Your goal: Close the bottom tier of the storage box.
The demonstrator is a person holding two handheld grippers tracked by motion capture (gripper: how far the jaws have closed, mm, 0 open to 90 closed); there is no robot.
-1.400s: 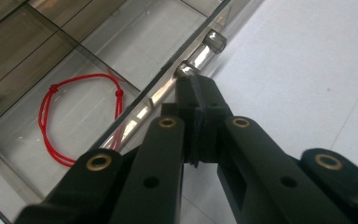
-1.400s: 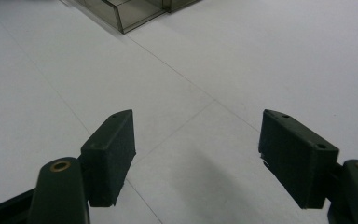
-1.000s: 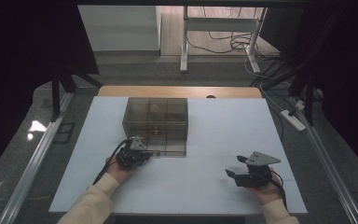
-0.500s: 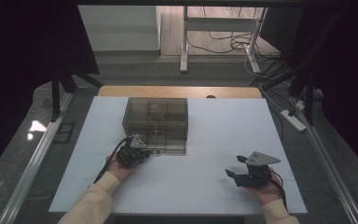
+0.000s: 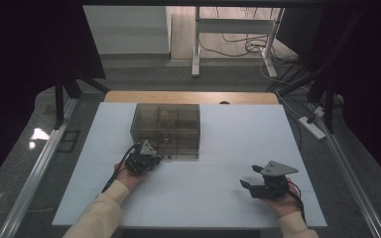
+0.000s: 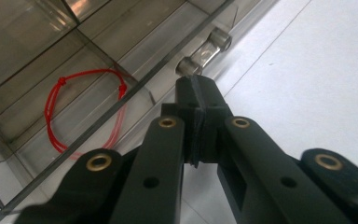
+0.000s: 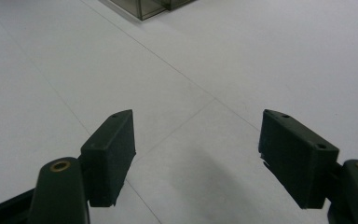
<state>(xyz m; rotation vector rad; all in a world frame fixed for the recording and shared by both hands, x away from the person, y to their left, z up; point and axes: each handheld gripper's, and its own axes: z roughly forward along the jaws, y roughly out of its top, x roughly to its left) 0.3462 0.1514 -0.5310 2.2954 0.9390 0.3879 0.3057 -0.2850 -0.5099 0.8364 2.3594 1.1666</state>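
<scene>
White table (image 5: 218, 198) holds a smoky plastic drawer box (image 5: 166, 126); the left gripper (image 6: 196, 100), jaws pressed together just short of its clear knob (image 6: 204, 55), would need to spread before grasping it, I judge (right gripper (image 7: 196, 154) hangs wide open, empty).

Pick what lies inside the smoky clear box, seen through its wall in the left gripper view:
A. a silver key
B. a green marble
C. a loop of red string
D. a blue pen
C: a knotted loop of red string lies on the floor of a compartment of the clear box, just beyond the left gripper, whose fingers are closed together.
</scene>
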